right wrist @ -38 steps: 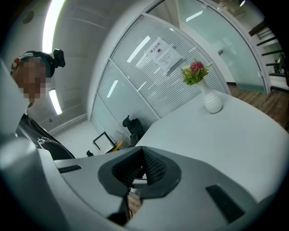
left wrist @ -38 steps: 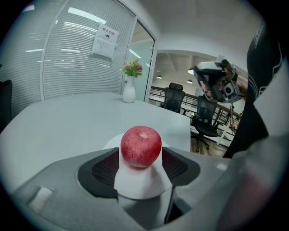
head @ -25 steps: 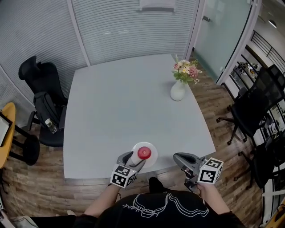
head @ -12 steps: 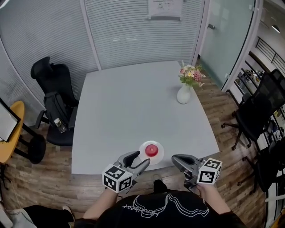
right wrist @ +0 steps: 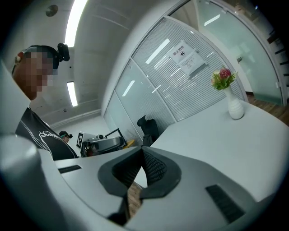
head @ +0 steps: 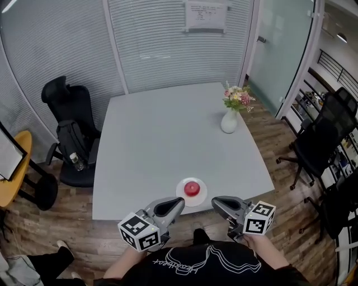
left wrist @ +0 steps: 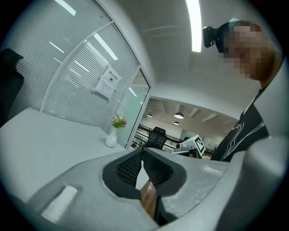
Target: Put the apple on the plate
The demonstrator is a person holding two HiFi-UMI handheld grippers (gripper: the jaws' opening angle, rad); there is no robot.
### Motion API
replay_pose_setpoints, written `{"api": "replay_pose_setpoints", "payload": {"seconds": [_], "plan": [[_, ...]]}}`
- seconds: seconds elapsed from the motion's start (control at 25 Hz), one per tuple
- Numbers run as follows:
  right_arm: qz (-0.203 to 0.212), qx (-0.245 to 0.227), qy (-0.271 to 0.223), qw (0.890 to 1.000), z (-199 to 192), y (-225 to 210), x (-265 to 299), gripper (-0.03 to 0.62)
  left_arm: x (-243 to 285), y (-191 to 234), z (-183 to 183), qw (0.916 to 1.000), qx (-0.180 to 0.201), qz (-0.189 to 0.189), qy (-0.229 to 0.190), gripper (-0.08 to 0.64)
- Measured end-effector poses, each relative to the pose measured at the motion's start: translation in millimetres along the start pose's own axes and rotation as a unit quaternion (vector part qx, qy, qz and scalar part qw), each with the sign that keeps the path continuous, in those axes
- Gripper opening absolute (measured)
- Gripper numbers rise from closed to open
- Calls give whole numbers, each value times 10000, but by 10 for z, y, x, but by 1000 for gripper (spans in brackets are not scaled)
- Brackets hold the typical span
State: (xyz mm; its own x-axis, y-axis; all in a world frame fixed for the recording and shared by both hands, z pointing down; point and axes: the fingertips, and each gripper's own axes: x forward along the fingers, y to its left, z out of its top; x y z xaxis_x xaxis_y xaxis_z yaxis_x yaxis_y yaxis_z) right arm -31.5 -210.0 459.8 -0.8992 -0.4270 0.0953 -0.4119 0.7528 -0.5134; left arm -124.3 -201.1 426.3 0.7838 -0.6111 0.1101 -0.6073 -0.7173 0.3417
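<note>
Off the near edge of the desk point(head: 162, 139), the left tool point(head: 179, 203) hangs with its jaws pressed together on nothing. Just right of it, close to that edge, the red apple point(head: 192, 188) sits mid-way on the white plate point(head: 182, 196); it looks round, with no long axis or stem direction to make out. Further right, the right tool point(head: 216, 202) is likewise pressed together and empty, and the wall notice point(head: 205, 15) is too small to read.

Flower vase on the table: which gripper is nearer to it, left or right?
Right. The right gripper is at the near edge of the table, almost in line with the vase; the left gripper is farther left.
</note>
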Motion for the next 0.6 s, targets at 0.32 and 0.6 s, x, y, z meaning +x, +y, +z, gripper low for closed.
{"api": "replay_pose_setpoints", "payload": {"seconds": [0.32,0.6], "plan": [[-39,-72,-6,10000,-76,119,-23,8,-96,-90,-30,9998,172,82,5,20],[-33,-171,14,9998,-147,255,-33,8,-222,-155,-67,9998,159,126,-13,20]]}}
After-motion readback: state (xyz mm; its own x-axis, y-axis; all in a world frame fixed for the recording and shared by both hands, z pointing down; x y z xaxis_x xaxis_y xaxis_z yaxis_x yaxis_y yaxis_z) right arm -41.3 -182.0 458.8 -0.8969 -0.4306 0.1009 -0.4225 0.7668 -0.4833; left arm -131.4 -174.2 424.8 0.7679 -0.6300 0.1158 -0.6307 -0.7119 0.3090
